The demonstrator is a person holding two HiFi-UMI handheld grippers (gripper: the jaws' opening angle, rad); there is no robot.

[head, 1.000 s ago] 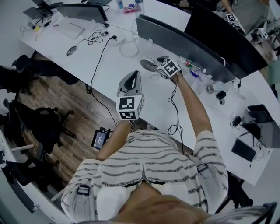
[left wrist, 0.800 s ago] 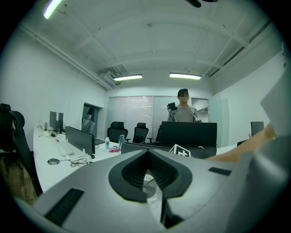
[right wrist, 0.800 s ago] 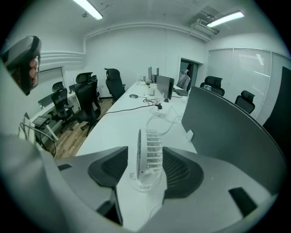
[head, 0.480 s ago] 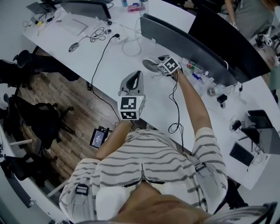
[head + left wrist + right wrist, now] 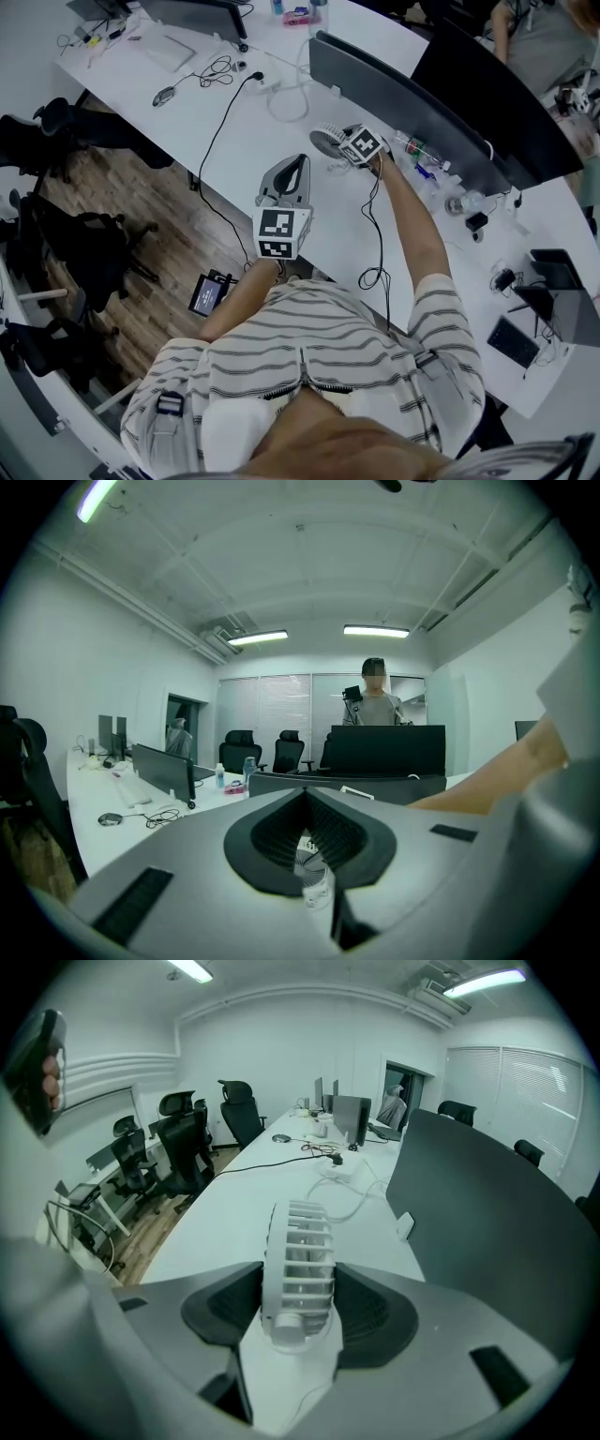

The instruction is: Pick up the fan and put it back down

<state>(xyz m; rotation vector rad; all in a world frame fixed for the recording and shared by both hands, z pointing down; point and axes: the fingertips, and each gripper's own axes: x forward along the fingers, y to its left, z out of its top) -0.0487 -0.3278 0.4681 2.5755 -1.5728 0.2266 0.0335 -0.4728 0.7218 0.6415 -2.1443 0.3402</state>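
Note:
A small white fan [image 5: 326, 141] stands upright on the white desk [image 5: 234, 141], close in front of a dark monitor. In the right gripper view the fan [image 5: 298, 1255] shows edge-on between the two dark pads, with its base on the desk top. My right gripper [image 5: 341, 141] reaches down over it with the jaws wide open on either side of the fan cage; any gap to the pads is very thin. My left gripper [image 5: 296, 161] hovers shut and empty over the desk's near side. Through the slit of the left gripper [image 5: 305, 794] a sliver of the fan [image 5: 314, 869] is visible.
A dark monitor [image 5: 403, 98] stands just behind the fan, with bottles and small items [image 5: 422, 155] to its right. Cables [image 5: 217, 127] run across the desk to a mouse [image 5: 165, 95] and a keyboard. Office chairs [image 5: 56, 141] stand on the wooden floor at left. A person [image 5: 375, 697] stands across the room.
The right gripper has sunk a little toward the desk around the fan. The left gripper has kept its place.

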